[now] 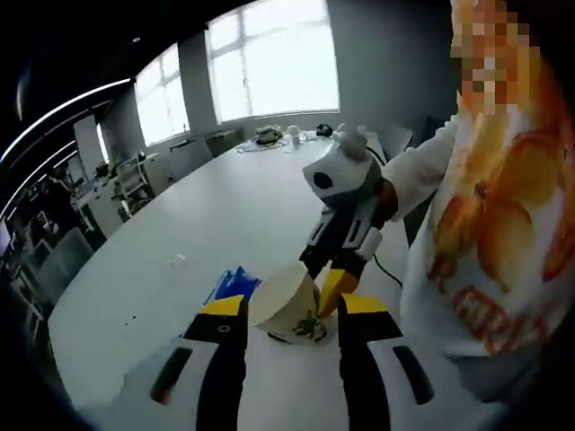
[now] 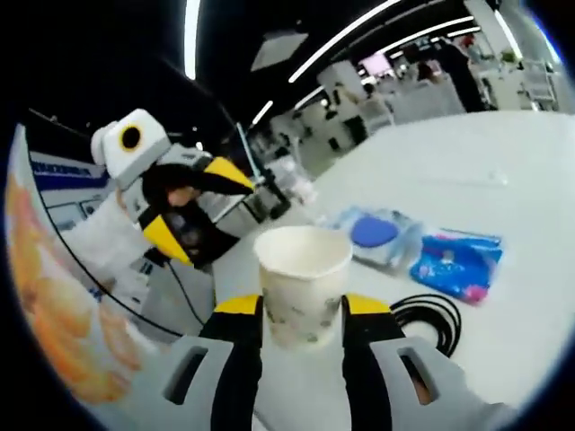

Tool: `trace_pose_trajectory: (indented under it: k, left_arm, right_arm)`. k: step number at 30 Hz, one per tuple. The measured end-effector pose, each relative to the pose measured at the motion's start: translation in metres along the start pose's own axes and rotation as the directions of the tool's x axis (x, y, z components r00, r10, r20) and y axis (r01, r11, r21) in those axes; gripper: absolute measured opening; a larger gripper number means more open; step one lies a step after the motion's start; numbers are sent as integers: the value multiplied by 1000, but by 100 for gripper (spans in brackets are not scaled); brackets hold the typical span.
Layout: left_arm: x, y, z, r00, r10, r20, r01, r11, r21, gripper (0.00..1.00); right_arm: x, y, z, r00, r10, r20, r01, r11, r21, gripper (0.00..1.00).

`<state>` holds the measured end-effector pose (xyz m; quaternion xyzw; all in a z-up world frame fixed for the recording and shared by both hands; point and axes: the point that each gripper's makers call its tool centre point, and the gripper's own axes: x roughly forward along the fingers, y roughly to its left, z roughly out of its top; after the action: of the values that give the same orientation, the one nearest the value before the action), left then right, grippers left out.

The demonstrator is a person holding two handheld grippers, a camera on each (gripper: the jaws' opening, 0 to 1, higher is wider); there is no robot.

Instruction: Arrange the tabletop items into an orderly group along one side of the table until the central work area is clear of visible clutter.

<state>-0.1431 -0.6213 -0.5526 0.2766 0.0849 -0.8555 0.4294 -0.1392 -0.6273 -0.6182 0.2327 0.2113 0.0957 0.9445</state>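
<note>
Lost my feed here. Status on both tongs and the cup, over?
Right tongs shut on paper cup, held above the white table. Left tongs open, facing the cup. Blue packets and black cable on the table beyond.

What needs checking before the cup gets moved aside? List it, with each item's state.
1. Right gripper shut on the paper cup: ok, jaws flank its sides.
2. Cup upright: ok.
3. Cup contents: cannot tell.
4. Left gripper clear of the cup: ok, open and off to the side.
5. Black cable clear of the cup: ok, coiled beside it.
6. Blue packets out of the path: cannot tell.
</note>
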Motion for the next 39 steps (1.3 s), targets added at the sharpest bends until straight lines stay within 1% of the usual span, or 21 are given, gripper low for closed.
trace_pose_trajectory:
  k: [3, 5, 6, 7, 8, 9, 10, 14, 16, 17, 18, 21, 24, 27, 30, 32, 33, 34, 35, 38, 39]
  left_arm:
    - [7, -4, -4, 999, -20, -39, 21, 999, 24, 34]
    - [10, -7, -8, 998, -35, -52, 36, 999, 30, 29]
    - [12, -8, -11, 998, -40, -56, 42, 999, 29, 23]
    - [13, -9, -16, 997, -46, -63, 47, 999, 17, 14]
    - [14, -9, -17, 997, -40, -63, 41, 999, 14, 10]
    - [12, -9, -20, 997, -37, -70, 38, 999, 13, 7]
    - [11, -10, -21, 997, -39, -71, 40, 999, 11, 2]
    - [8, -14, -28, 996, -53, -73, 54, 999, 7, 0]
    - [7, -16, -36, 994, -55, -98, 55, 998, -5, 0]
    - [7, -17, -39, 992, -55, -112, 57, 998, 8, 0]
    - [6, -16, -41, 991, -42, -128, 47, 998, 34, 0]
    - [5, -15, -42, 991, -28, -131, 33, 999, 36, 0]
    - [3, -9, -45, 991, 2, -137, 4, 999, 38, 0]
    - [-4, 1, -52, 986, 35, -165, -28, 999, 45, 0]
    - [-15, 15, -60, 980, 81, -181, -74, 996, 44, 0]
    - [-23, 27, -67, 973, 125, -196, -119, 992, 43, 0]
    - [-30, 37, -73, 965, 158, -211, -153, 987, 39, 0]
    - [-35, 42, -78, 959, 177, -221, -173, 984, 38, 0]
    - [-42, 51, -86, 948, 207, -240, -204, 978, 38, 0]
    - [-58, 72, -100, 925, 270, -266, -274, 961, 23, 0]
    - [-65, 82, -105, 914, 300, -274, -305, 952, 25, 0]
  right_arm:
    - [0, 4, 2, 1000, 9, -8, -9, 999, -38, 32]
    - [-1, 5, 4, 1000, 14, -7, -15, 998, -53, 33]
    - [-1, 6, 4, 1000, 19, -8, -20, 998, -62, 33]
    - [0, 7, 4, 1000, 26, -9, -27, 996, -80, 33]
    - [0, 8, 0, 999, 33, -32, -37, 993, -113, 32]
    - [2, 8, -5, 999, 26, -48, -32, 991, -131, 32]
    - [2, 10, -8, 998, 28, -60, -36, 990, -139, 33]
    - [6, 13, -14, 996, 34, -78, -44, 990, -137, 33]
    - [8, 12, -19, 995, 23, -100, -39, 986, -162, 33]
    - [8, 12, -20, 994, 23, -111, -43, 983, -178, 33]
    - [8, 12, -21, 993, 17, -115, -38, 981, -191, 33]
    - [8, 10, -21, 993, 10, -117, -35, 978, -206, 33]
    - [7, 6, -20, 994, 1, -113, -23, 980, -200, 30]
    - [5, 2, -22, 993, -19, -115, -5, 979, -203, 35]
    - [0, -2, -25, 994, -27, -108, 8, 984, -176, 37]
    - [-3, -5, -28, 994, -37, -106, 21, 988, -152, 37]
    - [-6, -8, -31, 994, -44, -105, 29, 990, -140, 37]
    - [-7, -8, -32, 993, -46, -105, 31, 990, -134, 38]
    - [-10, -10, -35, 993, -50, -106, 38, 992, -117, 38]
    - [-17, -15, -43, 992, -67, -108, 58, 994, -89, 38]
    - [-19, -17, -45, 991, -74, -110, 64, 994, -85, 38]
